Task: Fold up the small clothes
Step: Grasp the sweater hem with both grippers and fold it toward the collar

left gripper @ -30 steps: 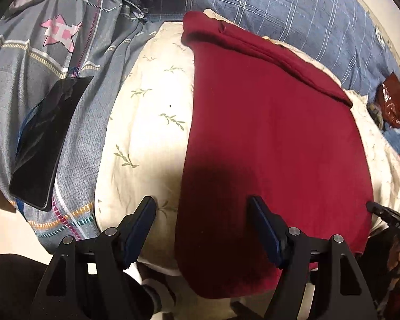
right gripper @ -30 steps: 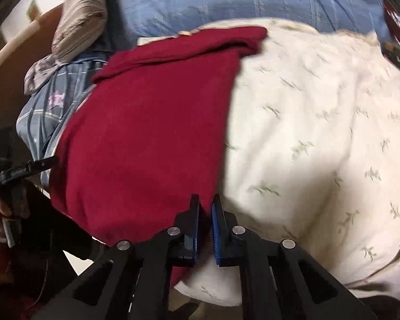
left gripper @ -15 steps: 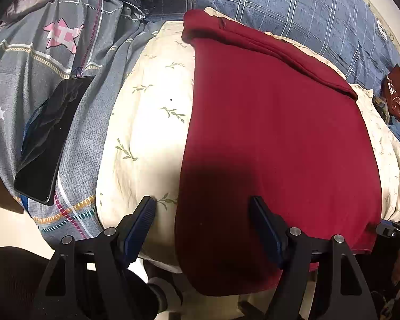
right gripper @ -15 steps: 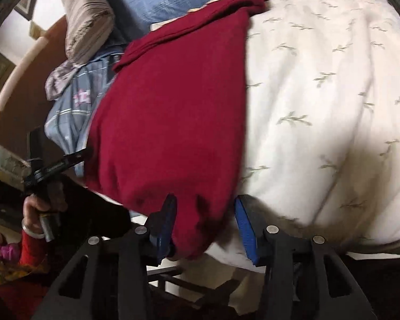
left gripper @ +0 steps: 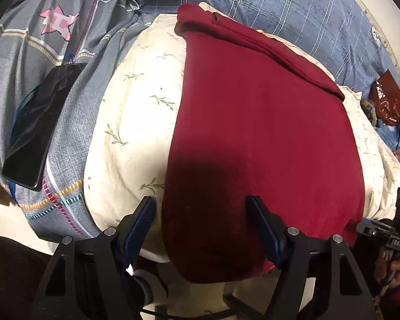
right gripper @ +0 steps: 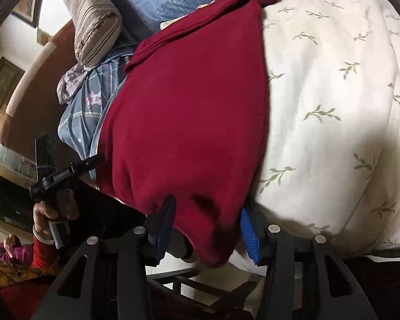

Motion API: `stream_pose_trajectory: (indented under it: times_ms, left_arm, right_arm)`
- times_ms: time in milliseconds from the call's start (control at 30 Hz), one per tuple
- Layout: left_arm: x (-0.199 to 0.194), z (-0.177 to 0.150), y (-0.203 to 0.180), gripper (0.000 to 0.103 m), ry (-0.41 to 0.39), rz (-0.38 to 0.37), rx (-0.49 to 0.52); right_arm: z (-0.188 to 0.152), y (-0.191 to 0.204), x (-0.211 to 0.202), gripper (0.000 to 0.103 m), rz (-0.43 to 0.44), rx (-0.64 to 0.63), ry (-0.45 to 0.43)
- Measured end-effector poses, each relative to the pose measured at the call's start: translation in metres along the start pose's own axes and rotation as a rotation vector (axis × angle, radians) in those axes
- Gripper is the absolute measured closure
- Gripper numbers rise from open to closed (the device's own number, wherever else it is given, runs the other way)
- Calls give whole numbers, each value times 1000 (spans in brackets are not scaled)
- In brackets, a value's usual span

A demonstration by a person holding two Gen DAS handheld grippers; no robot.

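The red garment [left gripper: 258,133] lies spread flat over the cream leaf-print pillow [left gripper: 136,122] on the bed, its near hem drooping off the edge. The left claw [left gripper: 201,229] is splayed wide around one near corner and the right claw [right gripper: 206,221] gapes around the other, neither one biting yet. This looks like soft, light, fleecy cloth that will sag and slide once lifted, so I'd say pinch deep at those two hanging hem corners, both layers together, rather than the limp middle.

Left of the red garment [left gripper: 253,138], bare pillow [left gripper: 136,122]; phone [left gripper: 37,128] beyond.
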State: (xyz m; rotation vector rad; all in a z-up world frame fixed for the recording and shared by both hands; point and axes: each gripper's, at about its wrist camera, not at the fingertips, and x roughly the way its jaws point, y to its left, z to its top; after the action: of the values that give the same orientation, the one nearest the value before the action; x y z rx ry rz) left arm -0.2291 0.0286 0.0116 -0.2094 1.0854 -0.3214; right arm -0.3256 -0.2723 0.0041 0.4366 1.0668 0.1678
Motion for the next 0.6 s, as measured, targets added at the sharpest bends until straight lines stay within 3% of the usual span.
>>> stream_pose_trajectory:
  times_ms: [67,167,200,233,267,333,400,500,600]
  left_arm:
    - [3,1,0,52,15,-12,5]
    - [5,1,-3,66,13,7,9]
    - [4,1,-5,78,15,1,8]
    - [4,1,-6,85,20,-11,5]
    - [4,1,-5,85,22,-19,2]
    - [3,1,-4,86,22,-23,-2]
    - [5,1,-5,85,24,-12,-6]
    - [6,0,-10,79,19,12,1]
    - [7,-1,-13,77,15,17,8]
  right_arm:
    - [1,-3,-1,54,20,3,0]
    - [5,-10,2,54,48,31,-3]
    - [6,-10,3,54,55,24,-2]
    - [6,-6,4,58,42,-6,4]
    - [6,-2,3,62,16,-50,12]
    - [6,2,0,93,-6,-91,10]
    - [8,-1,-4,93,36,-74,1]
    - [7,-3,6,88,18,-55,27]
    - [7,-3,14,77,39,-47,66]
